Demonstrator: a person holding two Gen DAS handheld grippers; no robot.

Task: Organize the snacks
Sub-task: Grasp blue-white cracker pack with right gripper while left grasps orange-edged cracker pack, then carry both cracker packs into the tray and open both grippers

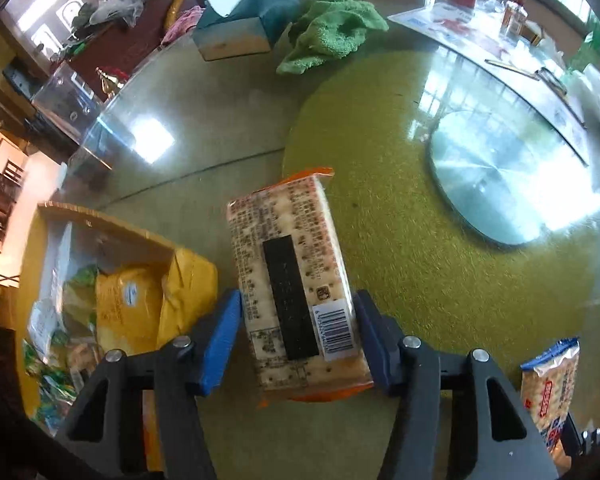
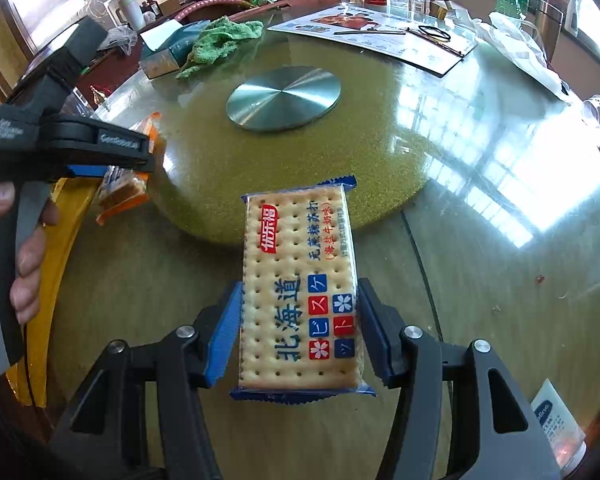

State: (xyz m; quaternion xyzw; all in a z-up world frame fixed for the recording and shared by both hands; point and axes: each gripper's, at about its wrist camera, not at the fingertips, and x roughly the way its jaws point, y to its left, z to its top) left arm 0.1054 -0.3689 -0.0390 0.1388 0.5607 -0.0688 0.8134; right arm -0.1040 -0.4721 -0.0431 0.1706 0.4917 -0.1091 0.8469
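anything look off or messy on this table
Mostly tidy. A green cloth lies crumpled beside the tissue box, and a small red speck sits on the glass at the right. Both cracker packs look intact.

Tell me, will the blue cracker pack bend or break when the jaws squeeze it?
The blue cracker pack probably stays flat: stacked square crackers show through the wrapper. They look brittle, so a hard squeeze may crack them. The glossy film could slip.

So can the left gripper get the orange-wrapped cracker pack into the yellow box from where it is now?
Probably yes. The left gripper has the orange-wrapped cracker pack between its pads, and the yellow box sits right beside it with its top open. Bags already fill much of the box, so room may be tight.
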